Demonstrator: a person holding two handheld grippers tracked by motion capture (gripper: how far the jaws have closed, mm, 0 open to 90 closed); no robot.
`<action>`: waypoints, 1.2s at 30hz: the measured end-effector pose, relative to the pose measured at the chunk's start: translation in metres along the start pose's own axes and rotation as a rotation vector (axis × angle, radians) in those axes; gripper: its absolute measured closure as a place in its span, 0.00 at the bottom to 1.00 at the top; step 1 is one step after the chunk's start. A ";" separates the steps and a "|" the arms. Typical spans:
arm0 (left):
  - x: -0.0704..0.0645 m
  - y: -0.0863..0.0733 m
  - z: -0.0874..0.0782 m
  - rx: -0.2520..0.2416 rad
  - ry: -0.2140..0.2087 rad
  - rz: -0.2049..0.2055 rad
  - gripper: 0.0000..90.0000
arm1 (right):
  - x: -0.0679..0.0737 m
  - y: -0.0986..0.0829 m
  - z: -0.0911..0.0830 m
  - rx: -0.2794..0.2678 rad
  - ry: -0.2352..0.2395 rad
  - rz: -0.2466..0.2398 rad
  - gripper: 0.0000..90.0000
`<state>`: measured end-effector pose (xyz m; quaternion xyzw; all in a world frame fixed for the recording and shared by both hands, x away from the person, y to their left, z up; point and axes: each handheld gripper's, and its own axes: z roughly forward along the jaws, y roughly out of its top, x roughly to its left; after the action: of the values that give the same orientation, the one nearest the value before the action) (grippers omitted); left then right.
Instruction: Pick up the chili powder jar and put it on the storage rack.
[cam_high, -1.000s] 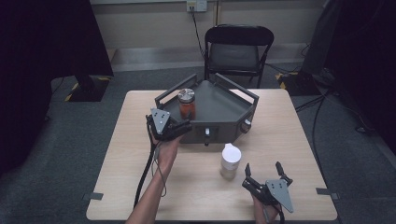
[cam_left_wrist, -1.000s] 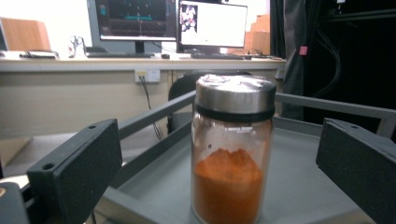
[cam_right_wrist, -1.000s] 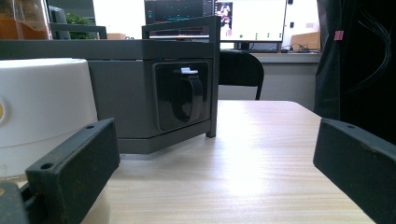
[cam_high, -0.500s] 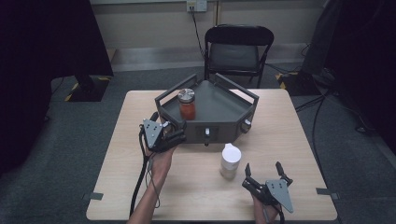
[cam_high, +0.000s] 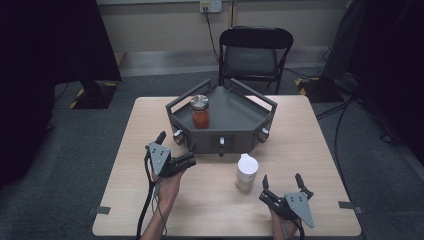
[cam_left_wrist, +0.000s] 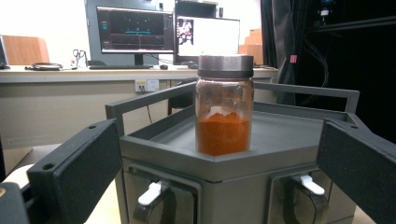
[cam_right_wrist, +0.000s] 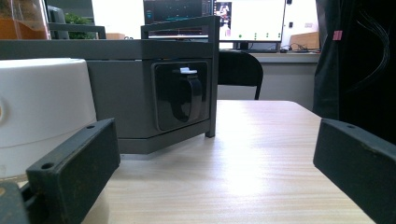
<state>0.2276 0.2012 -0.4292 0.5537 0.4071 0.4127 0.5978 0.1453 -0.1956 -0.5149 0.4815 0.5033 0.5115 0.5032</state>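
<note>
Left gripper (cam_high: 176, 147) wide open, jar (cam_high: 200, 111) at its 1 o'clock on tray (cam_high: 240, 112): glass, probably slick, grip mid-body below lid (cam_left_wrist: 225, 66)

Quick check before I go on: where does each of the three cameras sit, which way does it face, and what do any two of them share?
High view: above the person's side, looking forward and down on the table; both forearms, the left gripper and the right gripper show.
Left gripper view: rides the left gripper, facing the jar of orange powder on the grey tray; its two open jaws show.
Right gripper view: low over the table, facing the tray's side, white bottle at left; open jaws show.
Shared: the jar and the tray appear in the high view and the left gripper view.
</note>
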 end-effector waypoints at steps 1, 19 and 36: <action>0.000 -0.001 -0.002 0.006 -0.002 -0.002 0.00 | 0.000 0.000 0.000 0.000 -0.001 0.000 0.00; -0.002 -0.038 -0.048 -0.045 0.018 0.008 0.00 | 0.002 0.000 0.000 0.001 -0.009 0.000 0.00; -0.005 -0.072 -0.082 -0.024 0.059 0.006 0.00 | 0.002 0.000 0.000 0.001 -0.010 0.000 0.00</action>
<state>0.1520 0.2196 -0.5051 0.5353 0.4177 0.4355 0.5910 0.1451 -0.1938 -0.5149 0.4842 0.5009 0.5088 0.5057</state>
